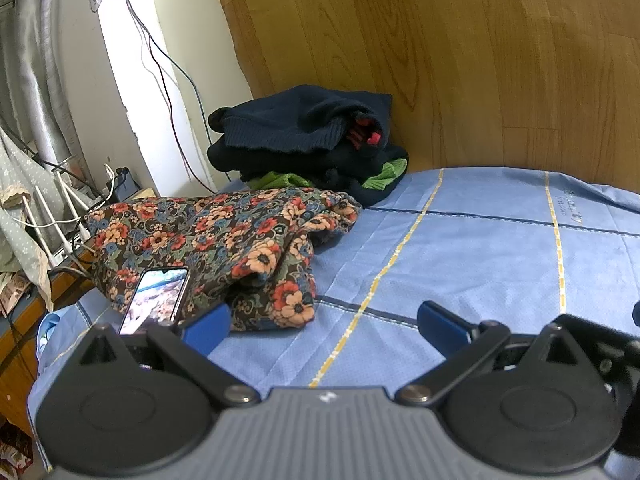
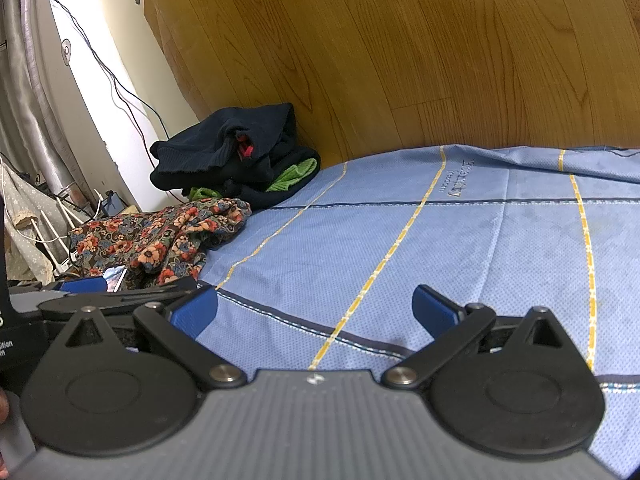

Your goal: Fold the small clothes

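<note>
A crumpled floral garment (image 1: 224, 248) lies on the blue bed sheet (image 1: 480, 264), just ahead and left of my left gripper (image 1: 324, 324), which stands open with nothing between its blue fingers. Behind the floral piece a pile of dark navy clothes (image 1: 308, 136) with green and red bits rests against the wooden headboard (image 1: 460, 48). In the right wrist view the floral garment (image 2: 160, 236) and the dark pile (image 2: 236, 156) sit far left. My right gripper (image 2: 316, 308) is open over bare sheet (image 2: 460, 248). The left gripper's body (image 2: 100, 292) shows at the left edge.
A phone (image 1: 156, 300) with a lit screen lies on the floral garment's near corner. Left of the bed are a white router with antennas (image 1: 60, 216), cables on the wall (image 1: 160, 64) and a curtain (image 1: 24, 80). Blue sheet with yellow stripes stretches to the right.
</note>
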### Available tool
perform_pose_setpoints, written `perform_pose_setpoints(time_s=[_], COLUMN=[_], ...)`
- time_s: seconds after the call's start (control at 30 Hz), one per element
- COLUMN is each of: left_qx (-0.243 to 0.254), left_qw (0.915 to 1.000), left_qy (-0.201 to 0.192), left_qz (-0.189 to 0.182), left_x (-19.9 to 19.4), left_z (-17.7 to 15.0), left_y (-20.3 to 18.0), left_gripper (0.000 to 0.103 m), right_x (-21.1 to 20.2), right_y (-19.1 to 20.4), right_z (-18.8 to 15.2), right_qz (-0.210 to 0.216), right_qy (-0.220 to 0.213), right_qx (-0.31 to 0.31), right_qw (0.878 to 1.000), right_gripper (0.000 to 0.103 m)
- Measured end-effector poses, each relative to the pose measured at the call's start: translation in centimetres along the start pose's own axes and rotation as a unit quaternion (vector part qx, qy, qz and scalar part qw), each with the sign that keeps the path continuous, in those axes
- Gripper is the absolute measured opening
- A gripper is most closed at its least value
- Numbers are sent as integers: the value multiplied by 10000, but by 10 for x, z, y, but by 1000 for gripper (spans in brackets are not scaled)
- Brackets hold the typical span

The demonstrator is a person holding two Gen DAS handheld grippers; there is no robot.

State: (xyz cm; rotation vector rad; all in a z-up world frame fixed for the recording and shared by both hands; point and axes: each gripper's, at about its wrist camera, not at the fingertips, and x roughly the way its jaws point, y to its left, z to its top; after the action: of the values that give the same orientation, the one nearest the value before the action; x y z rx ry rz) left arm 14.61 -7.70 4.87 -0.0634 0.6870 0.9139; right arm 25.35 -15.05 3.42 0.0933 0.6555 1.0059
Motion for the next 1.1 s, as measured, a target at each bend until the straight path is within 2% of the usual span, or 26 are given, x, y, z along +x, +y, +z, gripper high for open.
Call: perform_pose_setpoints(time_s=[1.1], left_qx=[6], left_qw=[10000], left_qy=[12], left_qz=[4], left_x=[0], left_z=[-2], left_y=[2], left_gripper=[103], right_x=[0], right_y=[0], right_z=[-2], right_qz=[40], right_qy=[49], right_qx=[-22], right_qw=[10000], right_gripper=[103])
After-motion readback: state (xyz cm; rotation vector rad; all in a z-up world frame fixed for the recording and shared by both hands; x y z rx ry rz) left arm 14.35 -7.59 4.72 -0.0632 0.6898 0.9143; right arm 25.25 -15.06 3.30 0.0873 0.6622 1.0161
